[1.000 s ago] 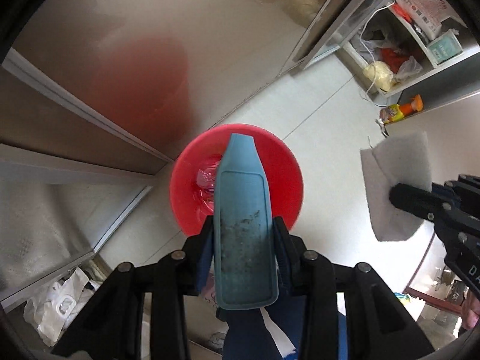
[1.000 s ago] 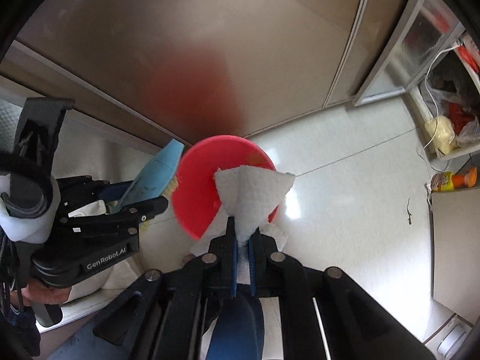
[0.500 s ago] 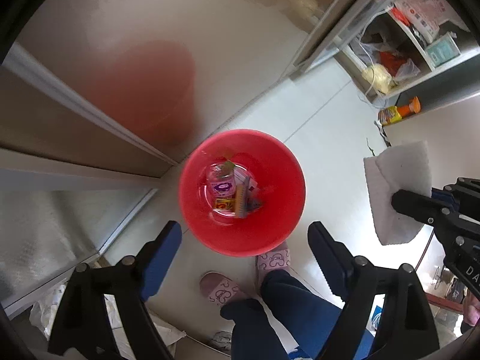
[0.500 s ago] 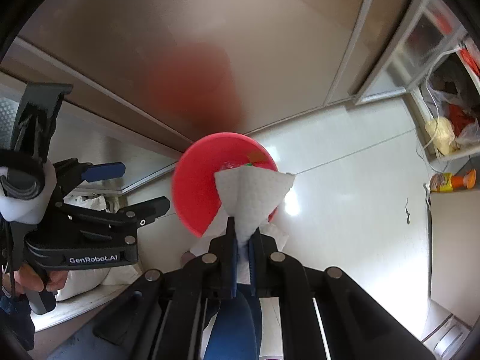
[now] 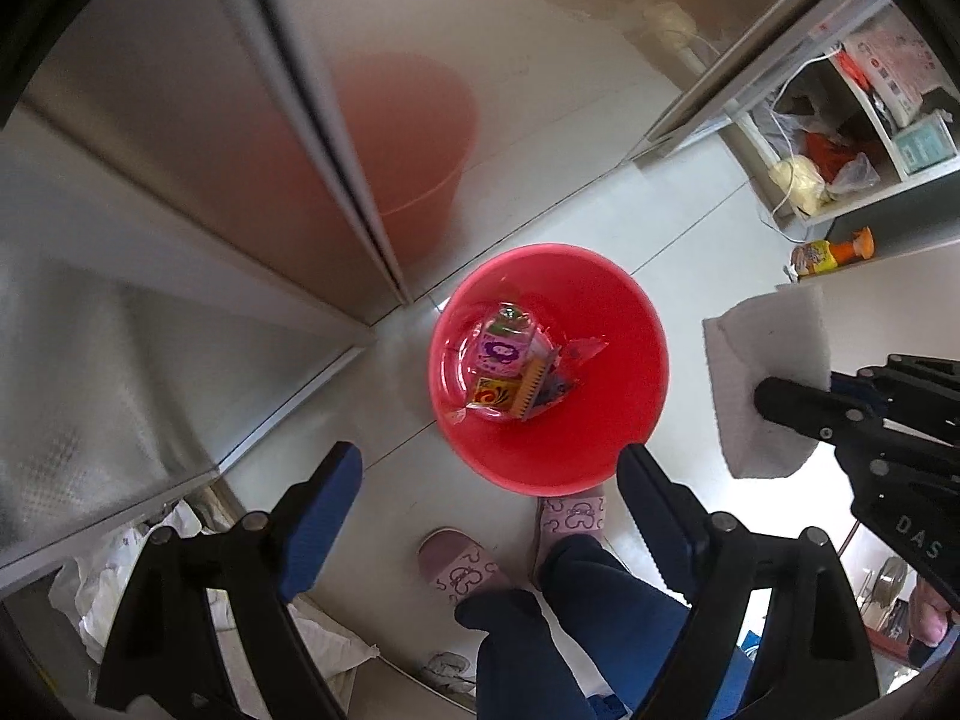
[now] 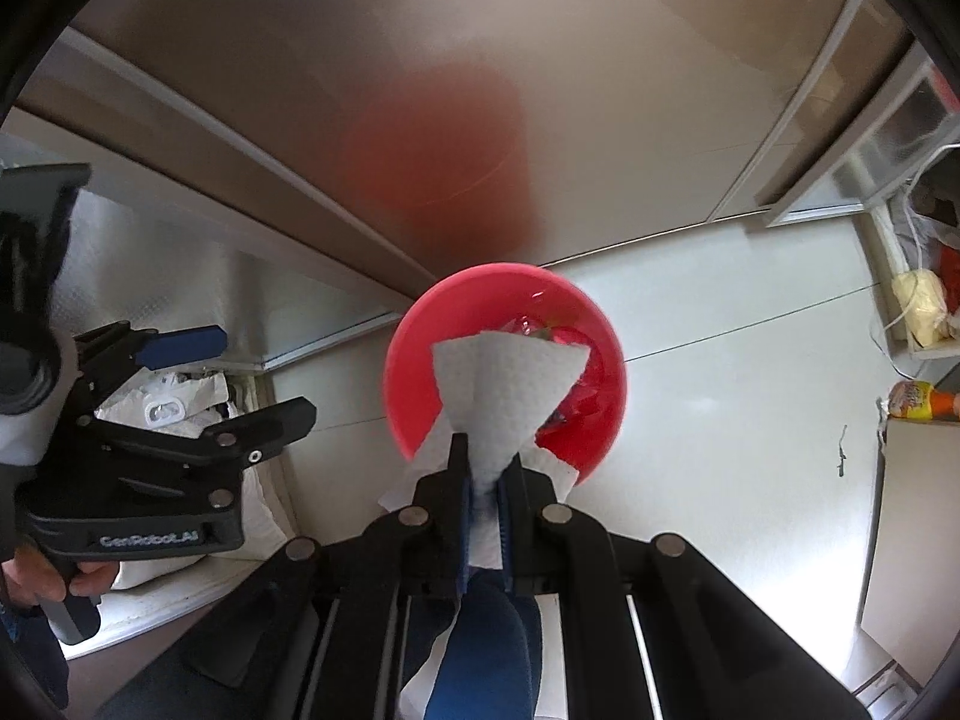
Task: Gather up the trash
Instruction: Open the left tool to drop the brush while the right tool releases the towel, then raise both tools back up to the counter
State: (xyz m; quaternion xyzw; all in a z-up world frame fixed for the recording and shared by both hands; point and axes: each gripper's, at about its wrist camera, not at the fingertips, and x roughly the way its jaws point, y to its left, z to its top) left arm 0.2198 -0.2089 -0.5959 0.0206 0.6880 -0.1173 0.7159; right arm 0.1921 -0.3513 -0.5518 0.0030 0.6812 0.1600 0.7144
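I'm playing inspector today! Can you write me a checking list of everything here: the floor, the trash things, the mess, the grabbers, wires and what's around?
Surface: pale tiled floor, glossy.
Job's things: red bucket holds wrappers; white paper towel above it.
Clutter: white bags by the wall.
Grippers: left gripper open, empty; right gripper shut on the paper towel.
Cables: white cord on the shelf.
Surroundings: steel cabinet, open shelf, orange bottle, pink slippers.
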